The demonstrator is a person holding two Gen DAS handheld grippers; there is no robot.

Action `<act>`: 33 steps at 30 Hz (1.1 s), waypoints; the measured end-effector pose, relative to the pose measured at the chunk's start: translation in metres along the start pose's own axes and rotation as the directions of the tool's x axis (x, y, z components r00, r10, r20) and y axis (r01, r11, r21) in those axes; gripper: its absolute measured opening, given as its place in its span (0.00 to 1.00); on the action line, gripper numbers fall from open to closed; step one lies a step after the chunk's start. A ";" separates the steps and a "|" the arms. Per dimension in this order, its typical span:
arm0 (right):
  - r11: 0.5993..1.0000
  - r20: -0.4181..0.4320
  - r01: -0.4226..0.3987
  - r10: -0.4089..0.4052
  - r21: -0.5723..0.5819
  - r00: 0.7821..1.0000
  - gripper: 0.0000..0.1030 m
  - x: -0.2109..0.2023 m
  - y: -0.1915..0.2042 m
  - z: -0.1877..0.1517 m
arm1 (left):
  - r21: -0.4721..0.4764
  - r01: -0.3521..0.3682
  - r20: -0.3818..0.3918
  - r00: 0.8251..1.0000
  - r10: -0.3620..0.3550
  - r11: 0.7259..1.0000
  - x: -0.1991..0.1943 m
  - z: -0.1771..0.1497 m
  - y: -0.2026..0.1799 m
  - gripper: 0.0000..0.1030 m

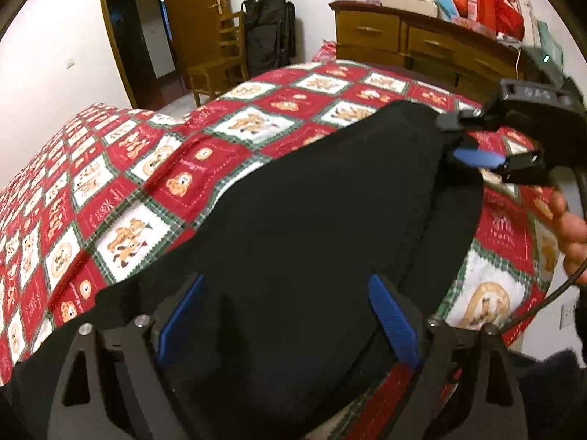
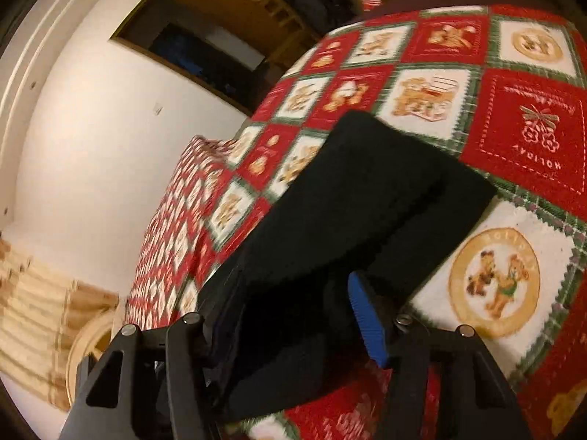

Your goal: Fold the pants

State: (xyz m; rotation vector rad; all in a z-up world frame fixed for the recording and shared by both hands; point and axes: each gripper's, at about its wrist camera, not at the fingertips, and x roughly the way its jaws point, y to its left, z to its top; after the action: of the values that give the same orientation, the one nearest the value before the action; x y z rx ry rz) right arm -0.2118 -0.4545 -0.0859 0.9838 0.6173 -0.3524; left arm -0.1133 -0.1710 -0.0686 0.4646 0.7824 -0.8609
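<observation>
folding black pants [image 1: 301, 198] on a bed w/ a red xmas quilt [image 1: 121, 190]: we show 2 grippers at the cloth, seen from both wrist views. pants lie across the quilt's near side, dark fabric running from under the left gripper [image 1: 290, 315] out toward the right gripper [image 1: 466, 139].

left gripper: blue pads [image 1: 392, 319] stand wide apart, fabric bunched between them; we judge it not yet pinched, tho the cloth may be resting on the lower fingers.

right gripper [image 2: 297, 333], own view: fingers set fairly wide w/ a thick band of cloth filling the gap. whether the pads actually bite the fabric we cannot tell; blur and black-on-black hide the contact. in the left view its tips sit at the pants' far edge, 1 blue pad showing below the hem.

doing the step well, in our judgement: take both layers at each end before lifting, keep the 2 grips level so the edge stays straight, carry the fold over w/o dragging the quilt, and lay edge on edge. thick, limp fabric will likely sag between grips, so keep light tension.
</observation>
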 end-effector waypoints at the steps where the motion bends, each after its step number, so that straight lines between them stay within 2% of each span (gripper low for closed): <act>1: 1.000 0.024 -0.007 0.007 0.025 1.000 0.58 0.001 -0.004 0.004 | -0.004 0.002 -0.003 1.000 -0.002 1.000 0.000 0.001 0.000 0.89; 4: 0.993 0.062 -0.056 0.050 0.105 0.997 0.55 0.005 -0.016 0.015 | -0.013 0.014 -0.007 1.000 -0.014 1.000 0.001 0.001 0.001 0.89; 5: 0.993 0.059 -0.051 0.045 0.102 0.997 0.47 0.007 -0.015 0.018 | -0.020 0.020 -0.009 1.000 -0.020 1.000 0.001 0.001 0.002 0.89; 6: 0.995 0.051 -0.042 0.037 0.088 0.998 0.28 0.011 -0.014 0.020 | -0.035 0.031 -0.013 0.999 -0.032 0.999 0.002 0.001 0.004 0.89; 8: 0.998 0.028 -0.034 0.033 0.052 0.999 0.03 0.015 -0.007 0.022 | -0.056 0.046 -0.019 0.999 -0.047 0.997 0.004 0.001 0.006 0.89; 11: 0.998 0.049 -0.036 0.039 -0.060 0.998 0.03 0.005 0.019 0.028 | -0.074 0.065 -0.024 0.997 -0.067 0.995 0.005 0.000 0.008 0.89; 15: 0.982 0.092 -0.053 0.070 -0.180 0.993 0.03 -0.030 0.053 0.039 | -0.087 0.080 -0.029 0.996 -0.082 0.993 0.006 0.000 0.009 0.89; 19: 0.977 0.061 -0.065 0.078 -0.204 0.995 0.03 -0.059 0.046 0.040 | -0.097 0.119 -0.039 0.992 -0.123 0.988 0.005 -0.001 0.010 0.89; 21: 0.979 0.047 -0.018 0.028 -0.204 0.999 0.03 -0.063 0.030 0.034 | -0.094 0.154 -0.044 0.986 -0.159 0.984 0.003 -0.002 0.009 0.89; 23: 0.983 -0.001 0.008 -0.009 -0.184 1.000 0.03 -0.058 0.007 0.030 | -0.080 0.176 -0.054 0.982 -0.180 0.981 0.002 -0.002 0.008 0.89; 27: 0.983 -0.090 0.097 -0.112 -0.158 0.990 0.04 -0.038 -0.028 0.020 | -0.034 0.257 -0.041 0.965 -0.258 0.966 -0.013 0.003 0.002 0.89; 28: 0.980 -0.097 0.119 -0.135 -0.158 0.986 0.04 -0.037 -0.031 0.019 | -0.022 0.259 -0.035 0.965 -0.259 0.966 -0.016 0.005 0.001 0.89; 31: 0.967 -0.070 0.195 -0.209 -0.165 0.975 0.04 -0.046 -0.032 0.026 | 0.007 0.239 -0.010 0.971 -0.239 0.971 -0.023 0.013 -0.001 0.89; 33: 0.958 -0.002 0.226 -0.230 -0.179 0.973 0.05 -0.063 -0.029 0.037 | -0.007 0.228 -0.002 0.974 -0.228 0.974 -0.021 0.018 0.001 0.89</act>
State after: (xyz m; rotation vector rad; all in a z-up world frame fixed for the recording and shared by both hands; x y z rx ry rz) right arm -0.2645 -0.5007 -0.0507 0.7477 0.7725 -0.4816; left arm -0.1135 -0.1713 -0.0412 0.3740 0.8516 -1.0710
